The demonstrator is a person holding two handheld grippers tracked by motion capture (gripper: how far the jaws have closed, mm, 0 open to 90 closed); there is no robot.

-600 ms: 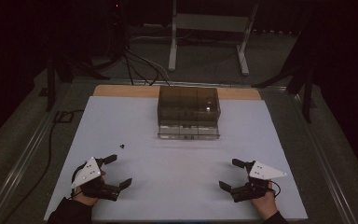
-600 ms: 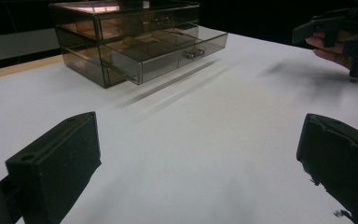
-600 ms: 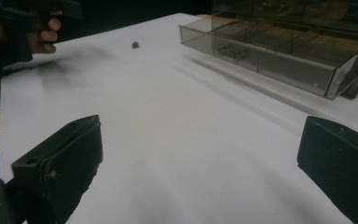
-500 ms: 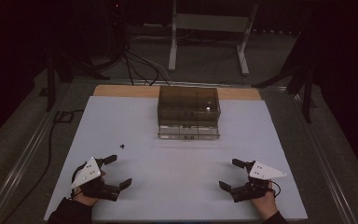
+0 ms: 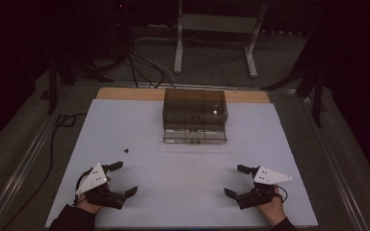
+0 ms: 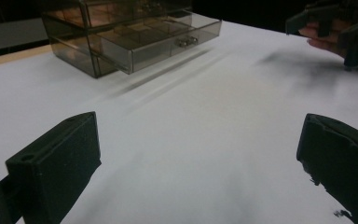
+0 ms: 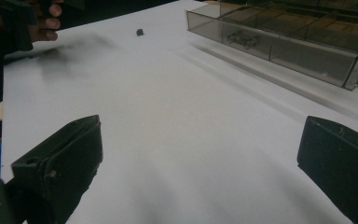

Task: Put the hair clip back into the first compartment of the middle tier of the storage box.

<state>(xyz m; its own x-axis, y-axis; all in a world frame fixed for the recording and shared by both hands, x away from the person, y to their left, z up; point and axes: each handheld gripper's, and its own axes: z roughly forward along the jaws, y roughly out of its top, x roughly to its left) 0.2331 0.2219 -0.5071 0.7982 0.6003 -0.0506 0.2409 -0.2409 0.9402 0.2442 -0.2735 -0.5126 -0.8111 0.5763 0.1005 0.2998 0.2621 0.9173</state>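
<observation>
A smoky clear drawer box (image 5: 195, 108) stands at the middle of the white table top (image 5: 188, 192), its bottom drawer (image 5: 195, 135) pulled out a little. That open drawer (image 6: 168, 39) (image 7: 279, 46) has a small metal handle and dividers. A tiny black piece (image 5: 125, 150) (image 7: 140, 32) lies on the table left of the box. My left gripper (image 5: 127, 177) (image 6: 198, 154) rests near the front left, open and empty. My right gripper (image 5: 232, 180) (image 7: 200, 158) rests near the front right, also open with nothing between its jaws.
A wooden strip (image 5: 125, 94) borders the table's far edge behind the box. Beyond it are a dark floor with cables (image 5: 139, 62) and a white stand (image 5: 217, 29). Metal rails run along both table sides.
</observation>
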